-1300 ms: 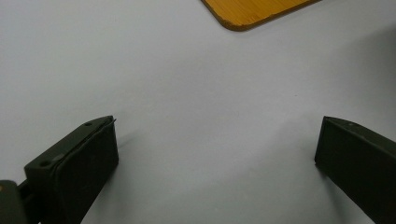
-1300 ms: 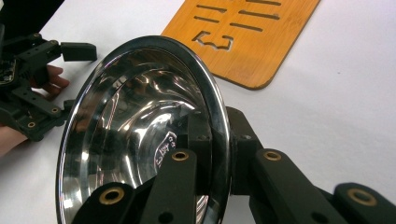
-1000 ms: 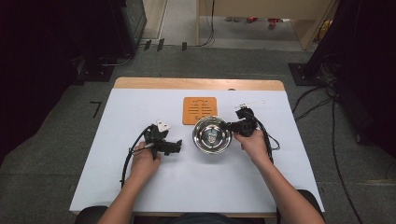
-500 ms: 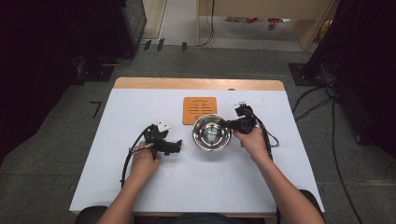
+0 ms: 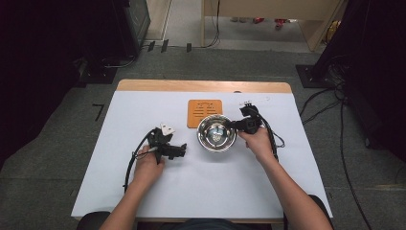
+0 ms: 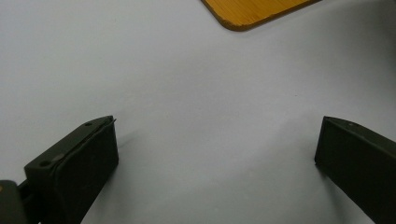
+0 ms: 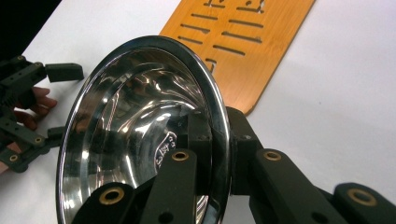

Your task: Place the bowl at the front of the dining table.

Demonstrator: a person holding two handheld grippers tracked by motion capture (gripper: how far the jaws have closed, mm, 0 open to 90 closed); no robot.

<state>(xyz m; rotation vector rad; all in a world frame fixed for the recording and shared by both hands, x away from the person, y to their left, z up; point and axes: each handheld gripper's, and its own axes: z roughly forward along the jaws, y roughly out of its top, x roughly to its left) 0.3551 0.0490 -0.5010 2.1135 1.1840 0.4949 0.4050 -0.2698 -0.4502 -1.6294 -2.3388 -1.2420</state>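
A shiny steel bowl is at the middle of the white table, just in front of an orange slotted wooden board. My right gripper is shut on the bowl's right rim, one jaw inside the bowl and one outside. My left gripper rests low over the table to the left of the bowl, jaws wide open with nothing between them. A corner of the orange board shows at the top of the left gripper view.
The table has a wooden strip along its far edge. A small white item lies near the far right, behind my right gripper. Cables trail from both grippers. Dark equipment and cables stand on the floor around the table.
The bowl and my right gripper have shifted slightly. My left gripper has stayed in place.
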